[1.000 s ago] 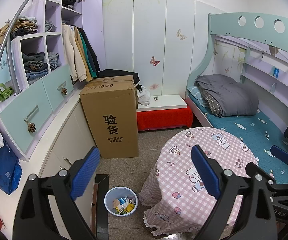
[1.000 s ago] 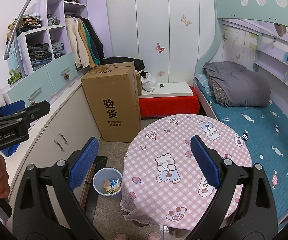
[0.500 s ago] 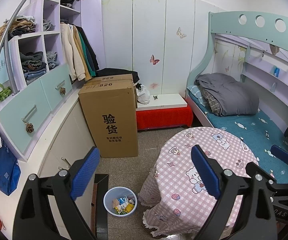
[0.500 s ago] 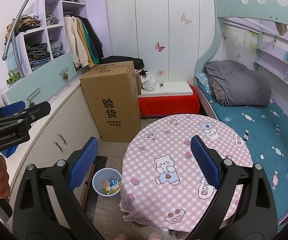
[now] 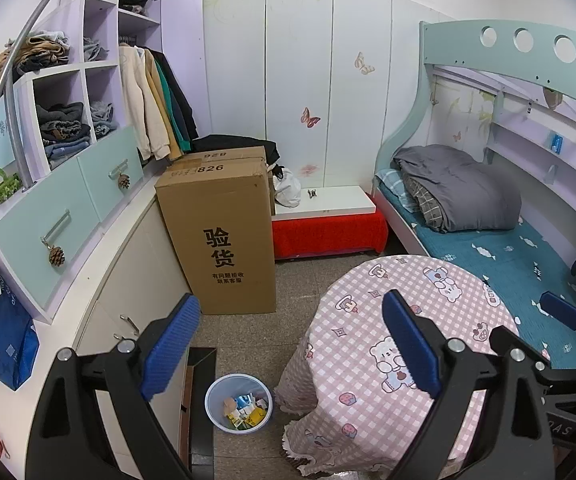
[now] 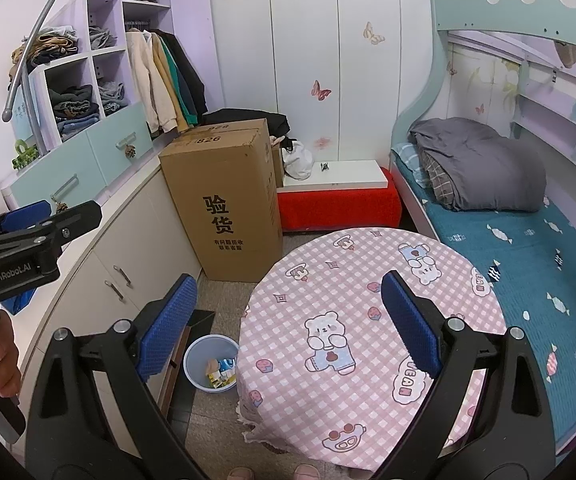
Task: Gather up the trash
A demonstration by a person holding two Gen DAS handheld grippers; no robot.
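Left gripper point(image 5: 288, 344) jaws wide apart, empty. Held high over floor, well above blue bin point(image 5: 238, 404) with wrappers inside, standing between cabinet and draped worktop point(image 6: 367, 320). Right gripper point(image 6: 288, 320) jaws equally wide, nothing held, over worktop. No loose trash visible on worktop or floor. Risks: jaw snagging tablecloth fringe hanging just beside bin; thin bin rim tipping under a one-sided grip and spilling wrappers. Readable: "GenRobot.AI" on left gripper body; "826" and "验货" on cardboard box point(image 5: 224, 236).
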